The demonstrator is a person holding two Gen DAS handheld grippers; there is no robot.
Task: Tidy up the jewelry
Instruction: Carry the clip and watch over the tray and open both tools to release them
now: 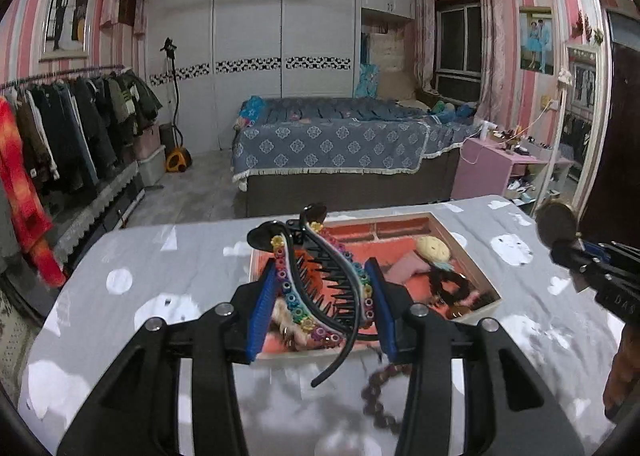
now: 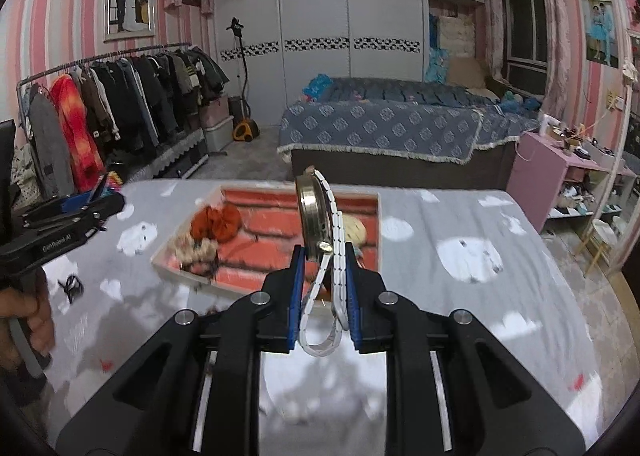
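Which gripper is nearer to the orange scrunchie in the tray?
Left, though only as a judgement. The left gripper, holding the beaded hair clip, hangs over the tray's scrunchie side; the right gripper, holding the watch, sits at the near edge.

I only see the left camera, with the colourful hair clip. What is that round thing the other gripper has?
Observer: A watch with a white strap, shut between the right gripper and seen edge-on.
Operator: Is there anything orange in the box?
Observer: Yes, an orange scrunchie lies in the box's left part.
Operator: Anything on the table I'm missing?
Observer: A small black item lies on the tablecloth, left of the box.
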